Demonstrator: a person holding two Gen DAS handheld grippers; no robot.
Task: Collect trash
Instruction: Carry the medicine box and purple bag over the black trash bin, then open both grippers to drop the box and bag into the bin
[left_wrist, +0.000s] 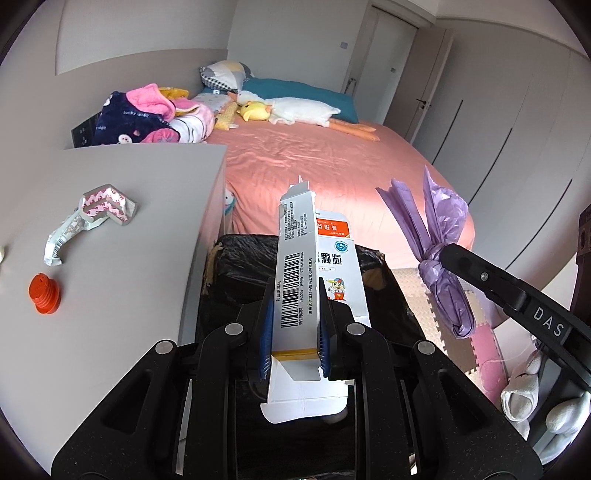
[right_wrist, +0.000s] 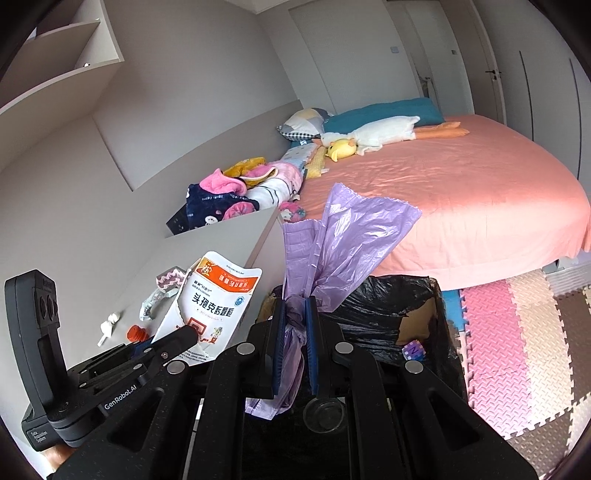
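Above the black-lined cardboard bin (right_wrist: 413, 306) beside the grey cabinet's edge (left_wrist: 207, 236), the left gripper (left_wrist: 295, 325) clamps a flattened white medicine carton (left_wrist: 295, 266) and the right gripper (right_wrist: 295, 343) pinches a knotted purple plastic bag (right_wrist: 332, 240).

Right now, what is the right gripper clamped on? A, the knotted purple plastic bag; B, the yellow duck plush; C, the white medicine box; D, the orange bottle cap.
A: in the right wrist view the right gripper pinches the knotted purple plastic bag above the black-lined bin; the medicine box is in the left gripper.

Flattened medicine box (left_wrist: 295, 280) and knotted purple bag (right_wrist: 295, 325), both held upright.
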